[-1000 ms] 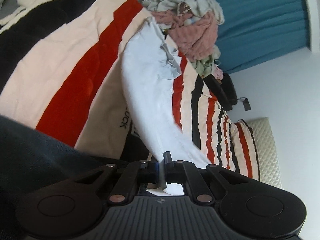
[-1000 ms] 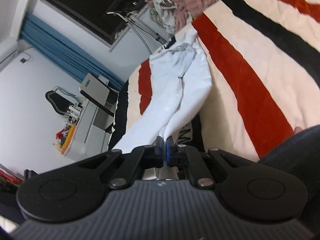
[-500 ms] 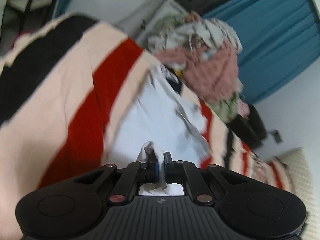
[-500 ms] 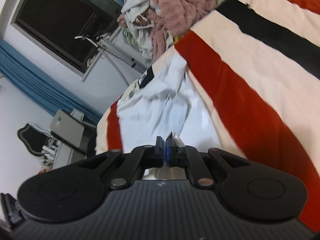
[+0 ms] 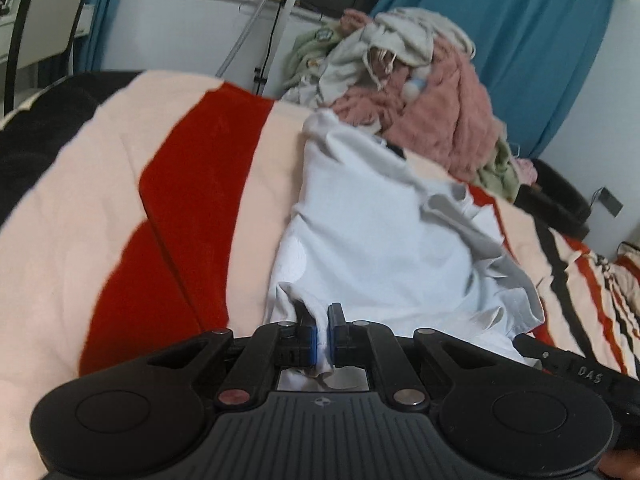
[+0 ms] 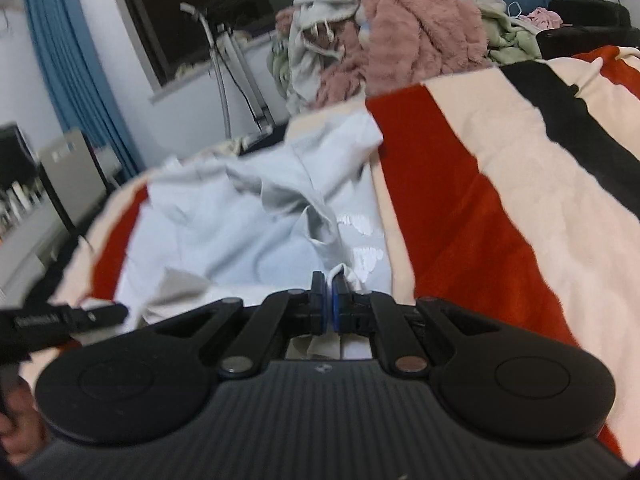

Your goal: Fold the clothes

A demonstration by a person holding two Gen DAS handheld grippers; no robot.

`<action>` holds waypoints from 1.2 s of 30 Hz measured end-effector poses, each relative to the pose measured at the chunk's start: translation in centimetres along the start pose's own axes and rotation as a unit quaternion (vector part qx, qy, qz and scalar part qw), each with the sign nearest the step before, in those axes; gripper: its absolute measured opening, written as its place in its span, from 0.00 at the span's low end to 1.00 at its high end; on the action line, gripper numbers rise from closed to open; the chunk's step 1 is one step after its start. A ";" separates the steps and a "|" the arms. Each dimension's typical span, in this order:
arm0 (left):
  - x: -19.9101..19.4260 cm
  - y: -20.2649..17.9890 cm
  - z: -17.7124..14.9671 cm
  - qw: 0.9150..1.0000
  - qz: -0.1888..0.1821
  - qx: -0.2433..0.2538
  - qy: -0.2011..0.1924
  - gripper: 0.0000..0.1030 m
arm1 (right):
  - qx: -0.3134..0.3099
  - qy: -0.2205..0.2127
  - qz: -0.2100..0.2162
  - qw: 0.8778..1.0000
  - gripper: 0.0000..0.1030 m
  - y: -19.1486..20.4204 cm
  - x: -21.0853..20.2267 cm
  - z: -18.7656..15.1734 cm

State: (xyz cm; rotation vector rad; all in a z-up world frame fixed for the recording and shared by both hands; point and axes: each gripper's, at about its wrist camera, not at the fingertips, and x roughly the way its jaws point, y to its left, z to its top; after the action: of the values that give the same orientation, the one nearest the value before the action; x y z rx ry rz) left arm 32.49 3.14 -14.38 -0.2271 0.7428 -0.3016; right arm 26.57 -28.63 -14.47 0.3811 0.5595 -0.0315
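The left gripper (image 5: 323, 322) and right gripper (image 6: 329, 294) are angled downward, each clamped on the pale blue shirt (image 5: 372, 232); a chair (image 5: 44, 12) is shown only in the left view.

We see a striped blanket (image 5: 192, 200) in cream, red and black covering the bed. Blue curtains (image 5: 500, 40) hang behind, with a dark window (image 6: 208, 12) between them. A tripod stand (image 5: 260, 20) sits near the wall, and a chair (image 5: 44, 28) far left.
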 end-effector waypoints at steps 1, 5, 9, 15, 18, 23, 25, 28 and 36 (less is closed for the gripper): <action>0.1 -0.1 0.0 1.000 0.002 0.004 0.002 0.07 | -0.003 0.003 -0.003 1.000 0.06 0.0 0.2 -0.2; -0.5 -0.6 -0.3 0.999 0.009 0.031 -0.003 0.08 | -0.004 0.003 -0.006 1.000 0.07 0.2 -0.2 0.0; -2.6 -1.7 -0.2 0.998 0.009 0.053 -0.013 0.40 | -0.007 0.005 -0.022 1.000 0.28 0.7 -1.5 0.2; -8.6 -4.2 -0.8 0.992 0.008 0.106 -0.072 0.84 | -0.040 -0.042 -0.014 0.998 0.85 2.5 -6.5 0.7; -11.3 -5.1 -1.5 0.988 0.010 0.126 -0.093 0.92 | -0.059 -0.057 -0.018 0.996 0.85 3.6 -9.1 0.5; -15.5 -5.9 -2.7 0.983 0.011 0.141 -0.118 0.96 | -0.065 -0.076 -0.013 0.995 0.85 4.8 -13.7 -0.1; -16.9 -6.2 -3.3 0.981 0.009 0.145 -0.126 0.97 | -0.069 -0.085 -0.011 0.994 0.85 5.2 -15.4 -0.4; -18.6 -6.7 -4.0 0.977 0.010 0.155 -0.144 0.98 | -0.081 -0.104 -0.006 0.991 0.85 6.0 -17.7 -1.1; -18.9 -7.7 -5.3 0.972 -0.001 0.176 -0.154 0.97 | -0.106 -0.121 -0.017 0.987 0.85 7.1 -18.1 -2.1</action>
State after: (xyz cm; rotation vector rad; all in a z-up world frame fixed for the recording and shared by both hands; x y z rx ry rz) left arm 14.25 1.99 -3.94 0.0617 0.3724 -0.3847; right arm 11.05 -22.66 -4.15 0.1569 0.3255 -0.0501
